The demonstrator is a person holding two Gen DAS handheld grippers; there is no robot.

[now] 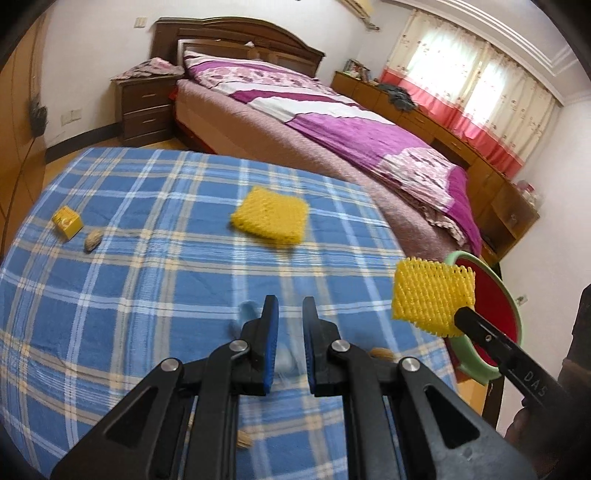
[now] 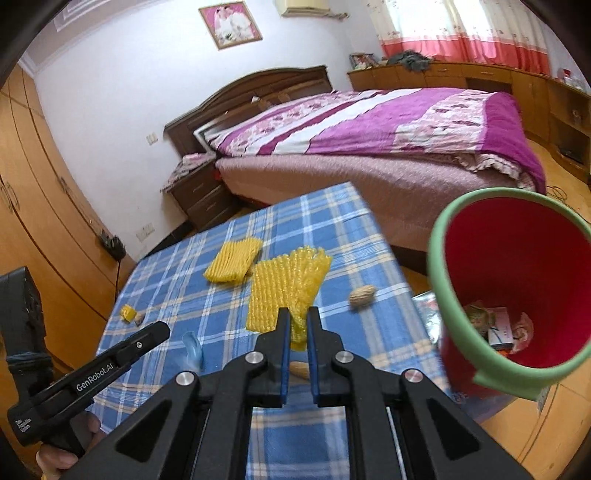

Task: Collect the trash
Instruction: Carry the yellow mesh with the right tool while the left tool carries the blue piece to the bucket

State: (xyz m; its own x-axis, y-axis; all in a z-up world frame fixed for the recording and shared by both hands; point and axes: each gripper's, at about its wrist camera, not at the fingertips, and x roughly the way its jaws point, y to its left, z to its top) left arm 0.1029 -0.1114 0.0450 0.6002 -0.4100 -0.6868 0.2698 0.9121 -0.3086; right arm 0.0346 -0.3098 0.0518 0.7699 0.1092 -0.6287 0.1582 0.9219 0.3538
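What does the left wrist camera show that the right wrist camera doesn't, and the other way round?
Only the left wrist view shows the left hand-held gripper from behind, with something pale and clear blurred between its pads.

Only the right wrist view shows inside the red bin, where trash already lies, and the framed picture on the wall.

Both show the plaid tablecloth, the flat yellow foam net, and the yellow foam net pinched in the right hand-held gripper.

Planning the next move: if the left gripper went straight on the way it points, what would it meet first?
Probably the plaid tablecloth, near a clear blue wrapper just past the shut left gripper. The flat yellow foam net lies further on; depth is uncertain.
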